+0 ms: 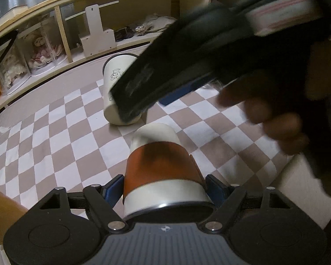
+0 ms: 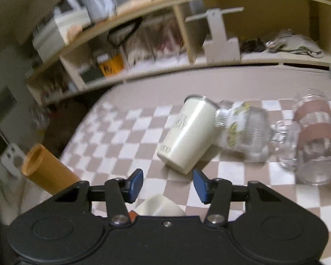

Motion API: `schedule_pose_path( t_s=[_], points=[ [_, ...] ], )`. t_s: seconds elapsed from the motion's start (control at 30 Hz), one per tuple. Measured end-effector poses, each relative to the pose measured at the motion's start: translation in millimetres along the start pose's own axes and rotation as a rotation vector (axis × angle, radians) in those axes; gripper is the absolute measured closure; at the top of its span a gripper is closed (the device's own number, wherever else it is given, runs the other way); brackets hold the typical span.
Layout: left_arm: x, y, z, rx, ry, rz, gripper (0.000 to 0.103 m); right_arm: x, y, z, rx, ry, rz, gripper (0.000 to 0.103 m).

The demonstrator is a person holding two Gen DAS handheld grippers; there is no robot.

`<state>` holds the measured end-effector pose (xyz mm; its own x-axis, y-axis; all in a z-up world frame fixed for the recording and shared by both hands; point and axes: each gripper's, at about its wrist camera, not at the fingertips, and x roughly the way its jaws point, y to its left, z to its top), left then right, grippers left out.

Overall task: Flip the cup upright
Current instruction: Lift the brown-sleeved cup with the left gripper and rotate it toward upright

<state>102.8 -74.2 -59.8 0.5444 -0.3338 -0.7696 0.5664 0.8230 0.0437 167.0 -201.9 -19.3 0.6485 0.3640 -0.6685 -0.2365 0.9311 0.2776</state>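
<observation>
The left claw (image 1: 165,191) is clamping a white cup with an orange-brown sleeve (image 1: 163,165), its blue pads pressing the cup's sides just under the sleeve. The cup is lying along the claw's line, dark rim toward the camera and closed white base pointing away over the checkered cloth (image 1: 55,137). A bare forearm is showing at the lower left edge of that view.

The right claw (image 2: 167,184) is standing wide open, blue fingers (image 2: 135,184) well apart and holding nothing. It is hovering above the cloth, tilted down, and the sleeved cup's white base (image 2: 160,205) is peeking up just beneath it. From the left side, the right claw is appearing as a dark, blurred shape crossing the upper right, with the person's hand (image 1: 275,114) wrapped around its handle; one blue pad is jutting out near the cloth.

Just past the open fingers a cream tumbler with a line drawing (image 2: 186,137) is lying tipped on its side on the cloth, dark rim pointing away. Touching its upper end is a clear ribbed glass jar (image 2: 242,130), also on its side, and beyond that a clear tumbler with pinkish bands (image 2: 315,141). A tan cardboard tube (image 2: 46,172) is sitting at the cloth's left edge. Behind everything a wooden shelf unit (image 2: 187,2) is running along the wall, holding a pale wooden stand (image 2: 220,42) and boxed dolls (image 1: 42,48).
</observation>
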Motion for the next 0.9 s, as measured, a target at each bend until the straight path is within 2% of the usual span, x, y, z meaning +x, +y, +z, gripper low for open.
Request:
schedule_pose_path(
  t_s=[0.2, 0.43, 0.67, 0.9],
  points=[
    [-8, 6, -8, 0.027, 0.007, 0.026, 0.011, 33, 12, -5, -0.069, 0.087, -0.097, 0.051],
    [-9, 16, -10, 0.029, 0.022, 0.08, 0.009, 20, -3, -13, -0.081, 0.079, -0.155, 0.051],
    [-10, 35, -10, -0.056, 0.025, 0.128, 0.009, 5, -19, -23, -0.07, 0.084, -0.188, 0.051],
    [-9, 48, -10, -0.136, 0.025, 0.18, 0.009, 2, -25, -35, -0.037, 0.101, -0.174, 0.051]
  ],
)
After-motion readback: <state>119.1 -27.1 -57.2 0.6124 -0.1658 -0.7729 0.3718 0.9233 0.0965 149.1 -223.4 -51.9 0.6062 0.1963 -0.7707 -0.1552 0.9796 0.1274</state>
